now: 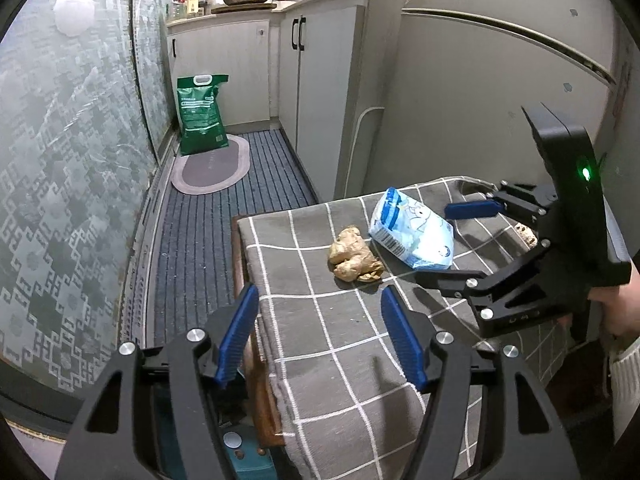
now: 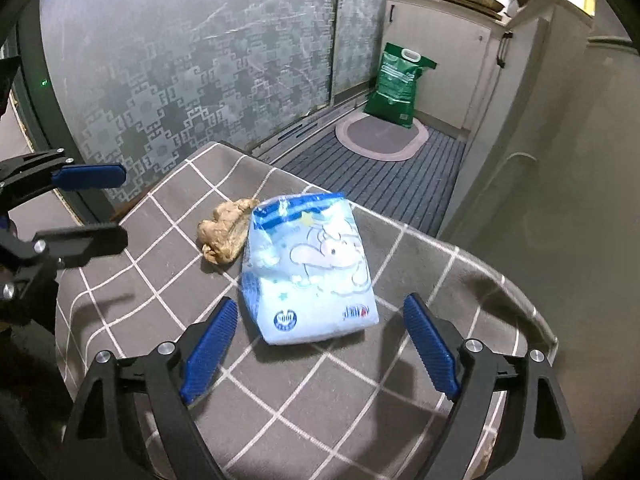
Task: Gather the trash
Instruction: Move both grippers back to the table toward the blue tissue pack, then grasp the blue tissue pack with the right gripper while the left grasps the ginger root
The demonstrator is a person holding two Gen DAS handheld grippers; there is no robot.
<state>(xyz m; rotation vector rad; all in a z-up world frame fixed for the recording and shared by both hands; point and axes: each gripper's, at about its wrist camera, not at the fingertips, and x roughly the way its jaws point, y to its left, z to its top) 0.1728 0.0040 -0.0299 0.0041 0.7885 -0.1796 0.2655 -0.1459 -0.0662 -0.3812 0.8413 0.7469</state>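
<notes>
Nothing collected yet, by the look of it: both bits of trash lying on the checked cloth [image 2: 168, 240], no bin in view. All pickups and the drop-off left to do.

Blue packet [image 2: 310, 268] at centre of right wrist view, flat on cloth, just ahead of right gripper [image 2: 320, 348]; claw spread wide, nothing held, packet's near edge between the blue pads [image 2: 208, 344]. Looks like the first grab.

Brown crumpled wad [image 2: 224, 232] at 10 o'clock of the packet, touching or tucked just behind its corner; cannot tell which. In left wrist view, same wad [image 1: 354, 254] at 12 o'clock of left gripper [image 1: 320, 336], claw released and empty, hanging over near cloth edge.

Around, largest first: frosted patterned door [image 2: 180, 80] at 11 o'clock; white cabinets [image 1: 320, 92]; striped floor mat [image 1: 240, 200]; oval rug [image 2: 380, 138]; green sack [image 2: 398, 84] at 1 o'clock, well apart.

In the way: little. Wad crowding packet's far corner, could get dragged. Loose cloth could bunch under pads. Grippers near each other.
</notes>
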